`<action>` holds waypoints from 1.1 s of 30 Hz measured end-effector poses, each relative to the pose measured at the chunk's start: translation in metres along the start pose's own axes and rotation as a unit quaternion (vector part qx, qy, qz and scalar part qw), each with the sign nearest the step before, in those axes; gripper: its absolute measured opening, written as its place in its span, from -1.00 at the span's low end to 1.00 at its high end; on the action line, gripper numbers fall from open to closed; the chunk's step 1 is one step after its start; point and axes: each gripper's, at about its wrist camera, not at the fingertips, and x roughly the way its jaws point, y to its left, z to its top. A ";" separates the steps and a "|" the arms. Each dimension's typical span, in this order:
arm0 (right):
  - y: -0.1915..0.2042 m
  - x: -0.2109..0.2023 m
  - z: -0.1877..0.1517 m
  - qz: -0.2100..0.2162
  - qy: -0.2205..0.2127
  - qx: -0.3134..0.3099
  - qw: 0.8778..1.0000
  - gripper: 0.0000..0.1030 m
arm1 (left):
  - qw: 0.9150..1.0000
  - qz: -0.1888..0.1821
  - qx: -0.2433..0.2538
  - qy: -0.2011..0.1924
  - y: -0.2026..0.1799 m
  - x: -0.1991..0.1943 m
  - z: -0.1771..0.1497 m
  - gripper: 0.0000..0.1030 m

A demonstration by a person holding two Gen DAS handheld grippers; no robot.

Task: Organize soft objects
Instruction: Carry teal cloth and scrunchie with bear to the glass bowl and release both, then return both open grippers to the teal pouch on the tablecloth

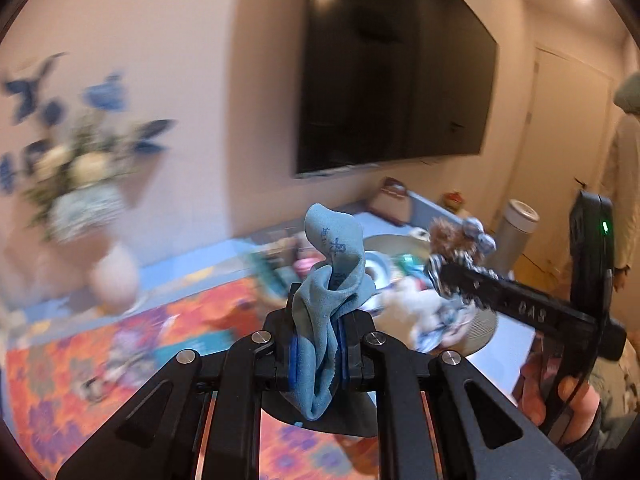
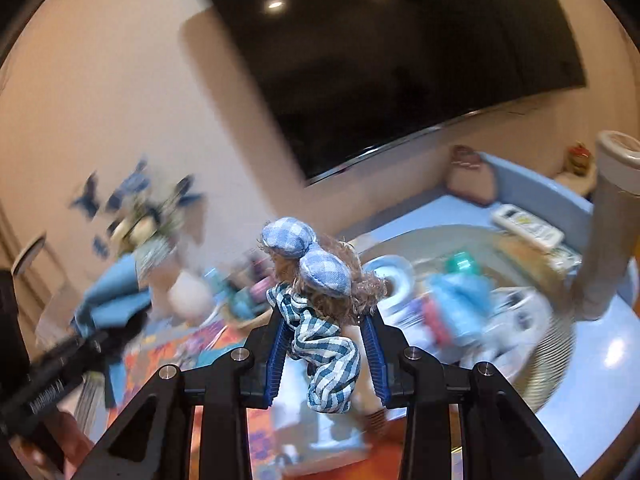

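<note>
The left tongs (image 1: pixel 320 344) are pinching a blue cloth (image 1: pixel 330 300) standing upright at the frame's center. The right tongs (image 2: pixel 326 344) are squeezing a checkered doll (image 2: pixel 316 300), head up, probably above the blurry bench (image 2: pixel 600 380).

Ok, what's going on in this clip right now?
A person is tidying soft items with a gripper in each hand. The left gripper is shut on a light blue cloth, held up above the table. The right gripper holds a small doll with curly brown hair, a checked blue bow and a striped outfit, also lifted. Below, a blue table carries a blurred clutter of items on a round tray, next to a bright floral mat.
</note>
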 end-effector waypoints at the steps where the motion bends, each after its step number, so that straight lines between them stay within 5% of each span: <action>1: -0.012 0.001 0.007 -0.024 -0.005 0.001 1.000 -0.32 | 1.000 -0.010 0.005 0.006 -0.010 0.015 0.005 -0.78; 7: -0.056 0.017 0.035 -0.072 0.007 0.014 0.997 -0.31 | 0.998 -0.057 0.023 0.018 -0.047 0.080 0.021 -0.78; 11: -0.068 0.028 0.041 -0.112 0.001 0.010 0.994 -0.24 | 0.997 -0.055 0.038 0.030 -0.066 0.111 0.022 -0.77; 12: -0.072 0.030 0.041 -0.115 0.005 0.016 0.993 0.06 | 0.997 -0.051 0.043 0.030 -0.069 0.118 0.022 -0.63; 14: -0.089 0.036 0.042 -0.105 0.022 0.050 0.993 0.44 | 0.997 -0.042 0.060 0.028 -0.075 0.130 0.020 0.04; 15: -0.096 0.037 0.041 -0.096 0.027 0.064 0.993 0.44 | 0.997 -0.043 0.065 0.028 -0.075 0.136 0.016 0.62; 16: -0.103 0.035 0.040 -0.087 0.030 0.075 0.993 0.44 | 0.997 -0.034 0.066 0.029 -0.075 0.140 0.011 0.73; 23: -0.135 0.003 0.017 -0.059 0.022 0.141 0.988 0.49 | 0.993 -0.083 0.053 0.061 -0.069 0.133 -0.013 0.70; 29: -0.113 -0.012 0.002 -0.040 0.036 0.128 0.990 0.57 | 0.994 -0.084 0.060 0.046 -0.053 0.083 -0.015 0.70; 33: -0.086 -0.019 -0.004 -0.017 0.042 0.121 0.992 0.58 | 0.996 -0.039 0.081 0.009 -0.035 0.020 -0.023 0.71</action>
